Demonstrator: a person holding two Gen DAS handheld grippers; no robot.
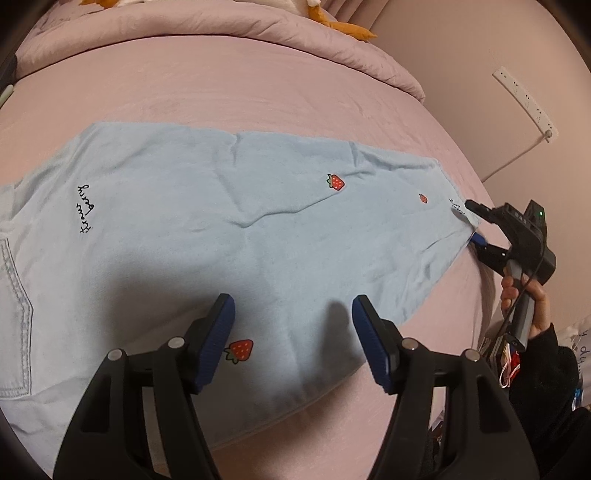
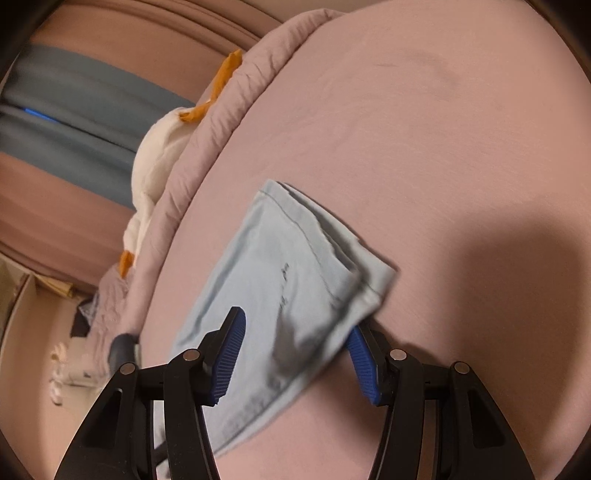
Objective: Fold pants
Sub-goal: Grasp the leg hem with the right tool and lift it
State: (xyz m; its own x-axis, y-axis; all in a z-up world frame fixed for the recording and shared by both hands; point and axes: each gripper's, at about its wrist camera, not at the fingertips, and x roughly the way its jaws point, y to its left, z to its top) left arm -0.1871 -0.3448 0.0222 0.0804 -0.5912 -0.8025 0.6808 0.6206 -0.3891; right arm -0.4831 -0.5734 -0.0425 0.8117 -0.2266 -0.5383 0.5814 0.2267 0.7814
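1. The pants [image 1: 229,221] are pale blue, soft-looking cloth, spread flat across a pink bed sheet [image 1: 221,96].
2. They lie lengthwise, with the pocket end at the left of the left wrist view and the leg hem at the far right near the bed's edge.
3. A stitched back pocket [image 1: 14,317] shows at the left, outlined in double seams.
4. Light creases run across the middle of the cloth; the rest lies smooth.
5. Three red strawberry prints are visible: one [image 1: 240,350] by the left gripper's pad, one [image 1: 335,182] mid-leg, and a small one [image 1: 423,198] close to the hem.
6. Two patches of dark cursive lettering show, one [image 1: 85,208] at the left and one [image 1: 456,205] at the hem; the words are too small to read.
7. In the right wrist view the hem end of the pants [image 2: 295,273] shows a stitched hem line and layers slightly offset at the corner.
8. Two grippers are in view, each with two blue ribbed pads.
9. The left gripper [image 1: 293,343] hovers over the near edge of the pants with its jaws apart and nothing clamped.
10. The right gripper [image 2: 295,358] has its jaws apart, astride the hem corner; one pad sits above the cloth, the other tucks beneath the edge, and they do not press on it.
11. One hand [image 1: 524,299] in a dark sleeve holds the right gripper's handle.
12. A rumpled pink duvet [image 1: 258,33] lies beyond, with one white and orange plush toy [image 2: 159,162] on it.
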